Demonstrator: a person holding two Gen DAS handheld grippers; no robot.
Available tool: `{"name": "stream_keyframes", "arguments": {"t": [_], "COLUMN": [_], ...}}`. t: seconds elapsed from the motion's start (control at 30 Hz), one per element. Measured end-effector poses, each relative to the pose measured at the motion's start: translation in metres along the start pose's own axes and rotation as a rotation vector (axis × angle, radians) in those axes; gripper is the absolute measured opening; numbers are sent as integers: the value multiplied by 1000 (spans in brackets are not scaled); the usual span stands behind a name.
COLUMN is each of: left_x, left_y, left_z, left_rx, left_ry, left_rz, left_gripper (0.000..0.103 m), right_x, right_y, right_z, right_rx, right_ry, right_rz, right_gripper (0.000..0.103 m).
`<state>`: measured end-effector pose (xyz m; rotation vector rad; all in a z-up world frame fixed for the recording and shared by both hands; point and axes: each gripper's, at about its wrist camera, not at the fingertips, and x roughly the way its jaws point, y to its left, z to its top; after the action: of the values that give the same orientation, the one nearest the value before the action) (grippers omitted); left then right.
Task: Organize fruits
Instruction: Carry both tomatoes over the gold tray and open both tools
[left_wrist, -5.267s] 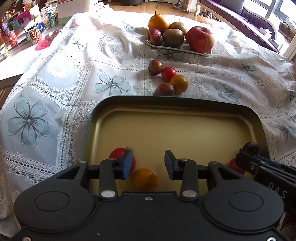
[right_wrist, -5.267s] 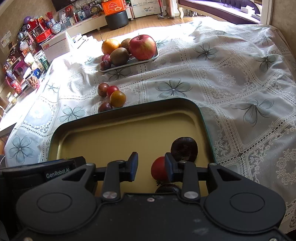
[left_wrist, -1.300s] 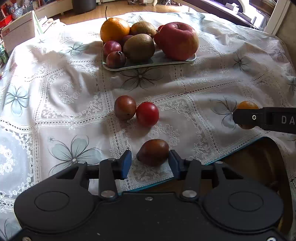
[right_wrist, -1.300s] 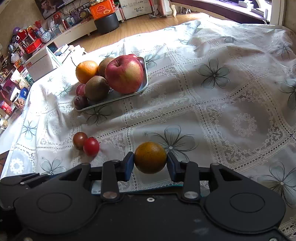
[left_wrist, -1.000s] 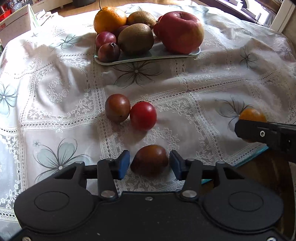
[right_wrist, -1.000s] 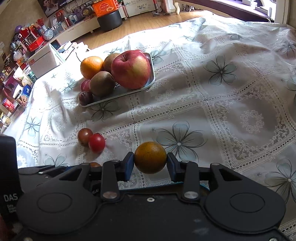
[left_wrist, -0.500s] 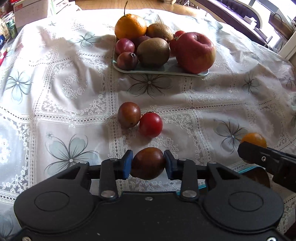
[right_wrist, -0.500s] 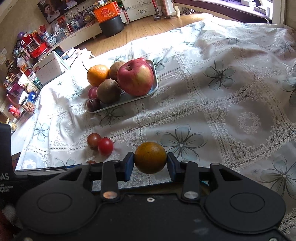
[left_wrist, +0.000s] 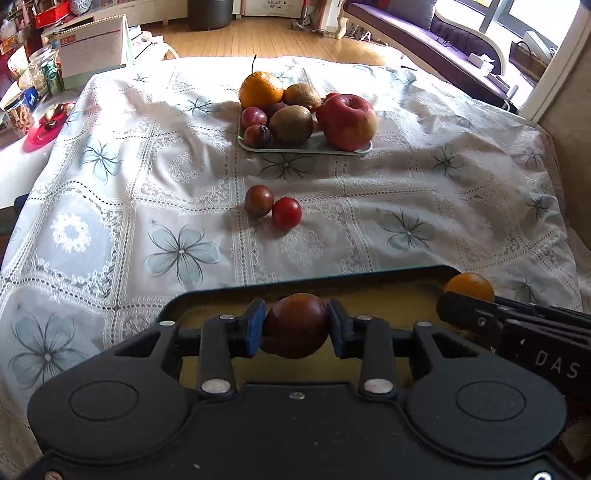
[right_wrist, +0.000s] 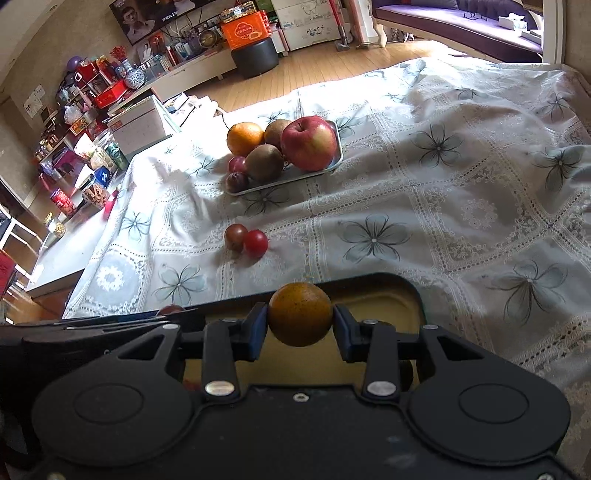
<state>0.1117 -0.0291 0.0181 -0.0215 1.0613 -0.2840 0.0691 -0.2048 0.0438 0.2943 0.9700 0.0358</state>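
My left gripper (left_wrist: 295, 326) is shut on a dark red-brown tomato (left_wrist: 295, 325), held above the far rim of the gold tray (left_wrist: 388, 295). My right gripper (right_wrist: 300, 319) is shut on an orange-brown tomato (right_wrist: 300, 319), over the same gold tray (right_wrist: 384, 306); that fruit also shows at the right of the left wrist view as an orange tomato (left_wrist: 470, 287). On the lace cloth beyond lie a brown tomato (left_wrist: 259, 201) and a red tomato (left_wrist: 286, 213), touching each other.
A pale plate (left_wrist: 314, 147) at the back holds an orange (left_wrist: 260, 89), kiwis, plums and a big apple (left_wrist: 347, 122). The flowered tablecloth (left_wrist: 406, 206) covers the table. Boxes and jars (left_wrist: 48, 70) crowd the far left side.
Both grippers pulled back toward me with their tomatoes lifted off the cloth, and now hang over the gold tray's far edge. The two loose tomatoes stayed put.
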Motion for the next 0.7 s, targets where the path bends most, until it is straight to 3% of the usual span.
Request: {"name": "stream_keyframes", "arguments": {"t": [0.13,0.3,0.7], "left_x": [-3,7,25], "left_y": [-12,-13,-19], "left_z": [-27,-51,-59], "left_rx": [12,-45,-54], "left_ry": [-7,36,57], "left_rz": [6,7,95], "left_gripper": [44,43,39], "right_x": [-6,-4,16], "right_y": [3,-1,-14], "right_z": [-23,-41,-44], "right_rx": [-23,-17,24], "right_ry": [10,25,59], "right_rz": [-19,-60,-102], "right_gripper": [39,40,40]}}
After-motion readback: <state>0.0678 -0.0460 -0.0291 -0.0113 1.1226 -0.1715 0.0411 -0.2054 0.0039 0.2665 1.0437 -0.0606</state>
